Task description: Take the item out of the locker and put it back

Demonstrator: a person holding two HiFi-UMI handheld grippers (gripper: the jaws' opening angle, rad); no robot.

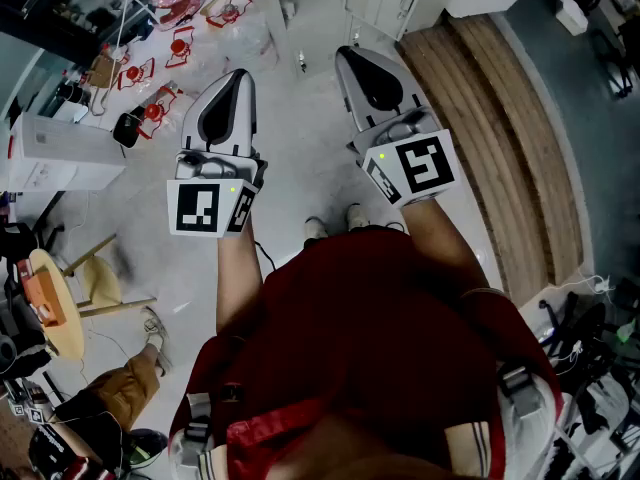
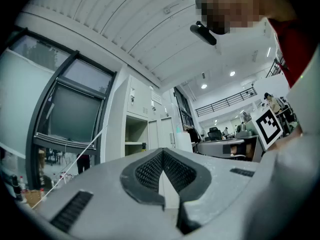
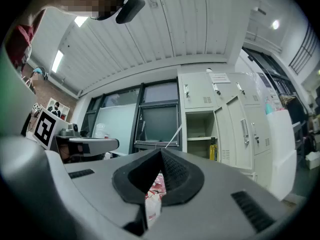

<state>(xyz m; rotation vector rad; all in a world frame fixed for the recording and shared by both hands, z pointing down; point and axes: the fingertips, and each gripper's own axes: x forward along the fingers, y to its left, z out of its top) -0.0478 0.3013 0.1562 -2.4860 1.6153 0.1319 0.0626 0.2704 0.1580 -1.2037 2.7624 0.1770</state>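
— Looking over that moment, how far had the job got?

— Hardly begun, I'd say. The person stood on the pale floor [image 1: 300, 138], well apart from the locker [image 3: 196, 91]. In the right gripper view it rose at about one o'clock of the jaw tips, with one compartment's door swung open.

— And the grippers?

— Both were held out in front, tipped slightly upward. The left gripper [image 2: 162, 153] had its jaws pressed together with nothing between them. The right gripper [image 3: 161, 153] was likewise closed and empty.

— Where was the item?

— A yellow item [image 3: 213, 151], bottle-like and upright, stood in the lower part of the open compartment, at three o'clock of the right jaw tips. I took it for the task's thing, though it was too small to name.

— So what remained?

— Everything, by my reckoning: walking up, parting the jaws, lifting it out, then setting it back inside.
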